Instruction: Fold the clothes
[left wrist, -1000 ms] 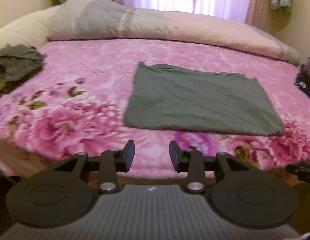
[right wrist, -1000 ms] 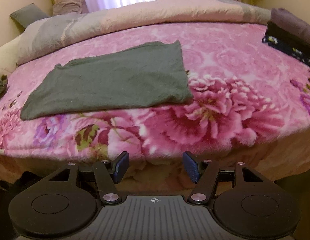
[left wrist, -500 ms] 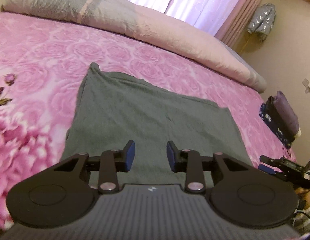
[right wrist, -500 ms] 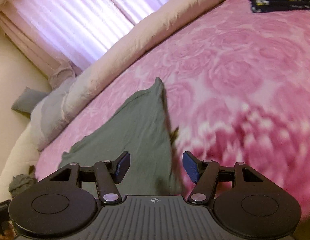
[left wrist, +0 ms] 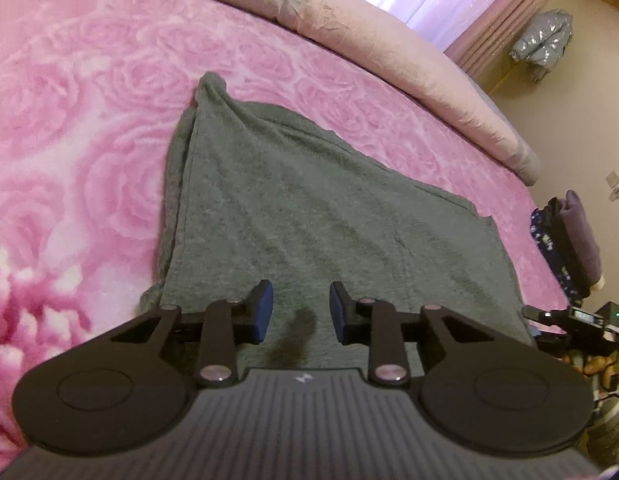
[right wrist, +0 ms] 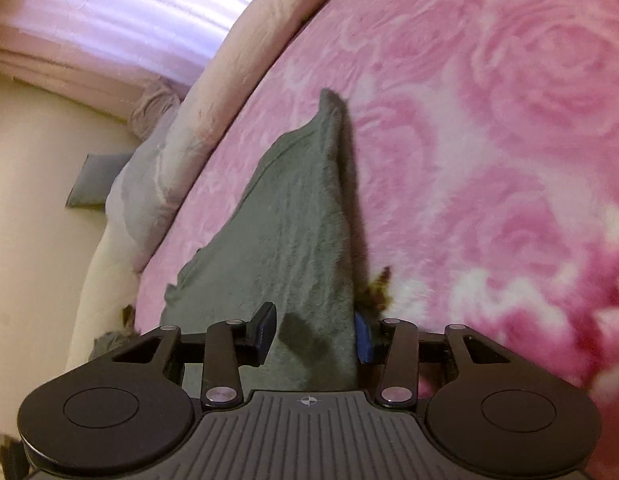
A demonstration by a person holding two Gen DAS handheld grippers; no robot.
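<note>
1. Grey garment: I see it folded flat on the pink floral blanket, its near edge at both tools.
2. Left gripper: I have it low over the near edge, jaws closing, pads not yet pressing cloth.
3. Right gripper: I have it astride the garment's right-hand corner, jaws closing, cloth between them, not yet pinched.
4. Rolled duvet: lies along the blanket's far side.

a grey folded garment lies flat on the pink rose-patterned bed. the left tongs hover low over its near edge, jaws closing, nothing pinched between them. the other tongs show at the garment's right corner. a pink duvet lies beyond, folded clothes at right.
</note>
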